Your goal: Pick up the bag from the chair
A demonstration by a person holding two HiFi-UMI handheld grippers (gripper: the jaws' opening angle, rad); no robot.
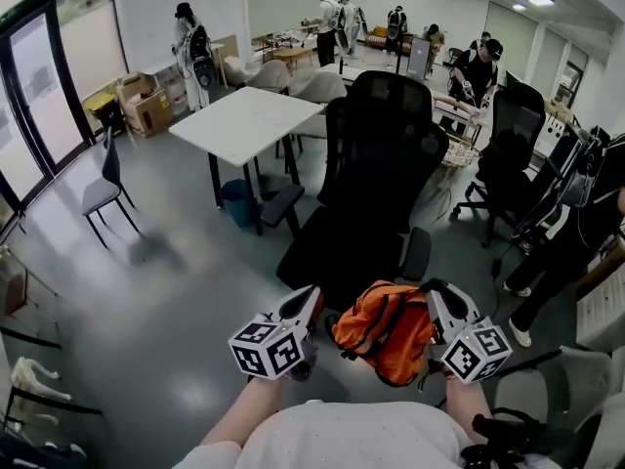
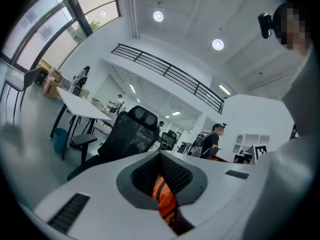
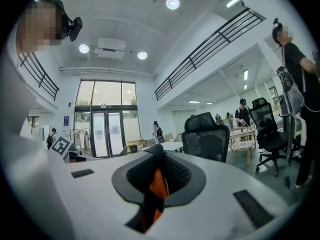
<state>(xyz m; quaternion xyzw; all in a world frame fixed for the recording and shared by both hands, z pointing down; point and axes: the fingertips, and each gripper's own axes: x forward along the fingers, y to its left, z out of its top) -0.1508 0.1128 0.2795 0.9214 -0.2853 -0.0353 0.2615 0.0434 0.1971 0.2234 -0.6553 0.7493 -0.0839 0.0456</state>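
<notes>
A crumpled orange fabric bag with black straps [image 1: 386, 330] hangs at 6 o'clock in the head view, off the black mesh office chair [image 1: 376, 164], which stands at its 12 o'clock. The bag is bunched into a lump, so I cannot tell its long axis; its strap loop arches toward 2 o'clock. The left gripper [image 1: 309, 306] at the bag's 9 o'clock and the right gripper [image 1: 437, 306] at 3 o'clock each pinch orange fabric. Both forearms reach forward, grippers angled inward.
</notes>
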